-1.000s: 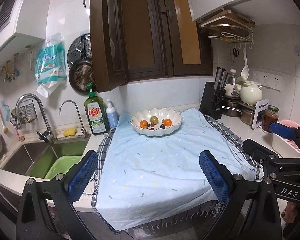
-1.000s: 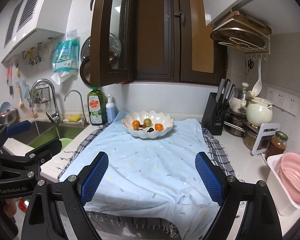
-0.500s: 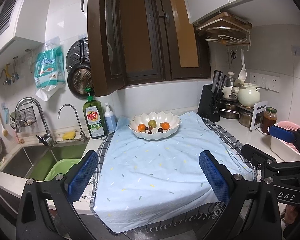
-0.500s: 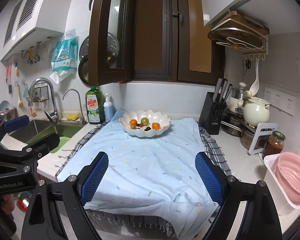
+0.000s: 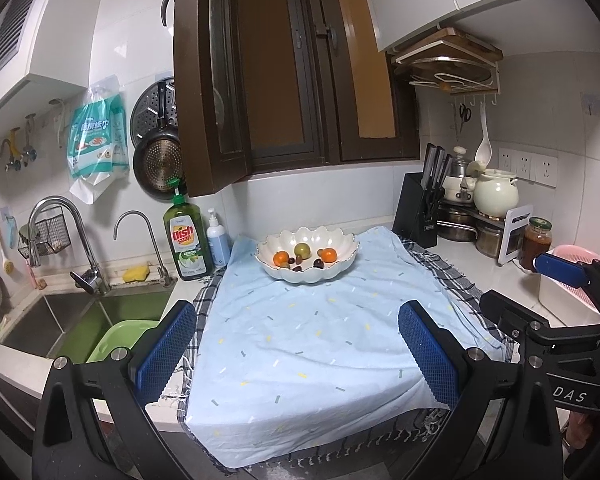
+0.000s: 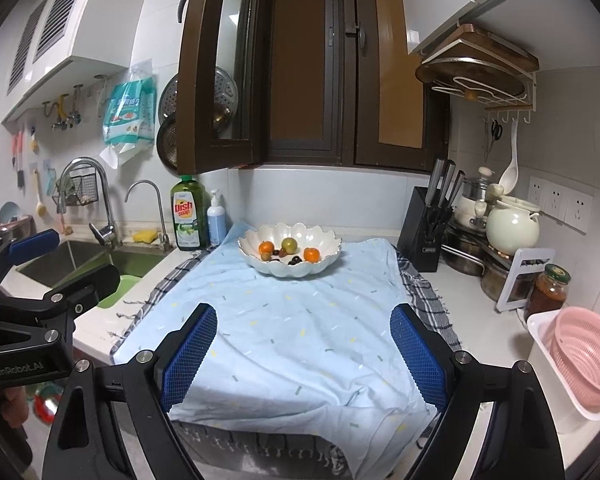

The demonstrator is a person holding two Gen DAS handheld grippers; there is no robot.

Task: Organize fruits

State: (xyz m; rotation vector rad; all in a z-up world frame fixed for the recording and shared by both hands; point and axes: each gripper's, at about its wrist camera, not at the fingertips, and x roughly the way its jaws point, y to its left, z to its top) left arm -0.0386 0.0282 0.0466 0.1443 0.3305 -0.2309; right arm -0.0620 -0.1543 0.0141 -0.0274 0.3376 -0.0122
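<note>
fingers (image 5: 168, 350) spread wide on both grippers, nothing gripped
bare blue cloth (image 5: 312, 332) before the fruit bowl (image 5: 308, 254); green bottle (image 5: 187, 242) reads "dish soap".

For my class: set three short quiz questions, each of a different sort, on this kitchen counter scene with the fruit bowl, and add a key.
1. True or false: the white bowl stands on the blue cloth.
2. How many orange fruits lie in the bowl?
3. The right gripper has its jaws: A open, B shut on a fruit, C shut on the cloth.

Key: 1 true; 2 two; 3 A.
</note>
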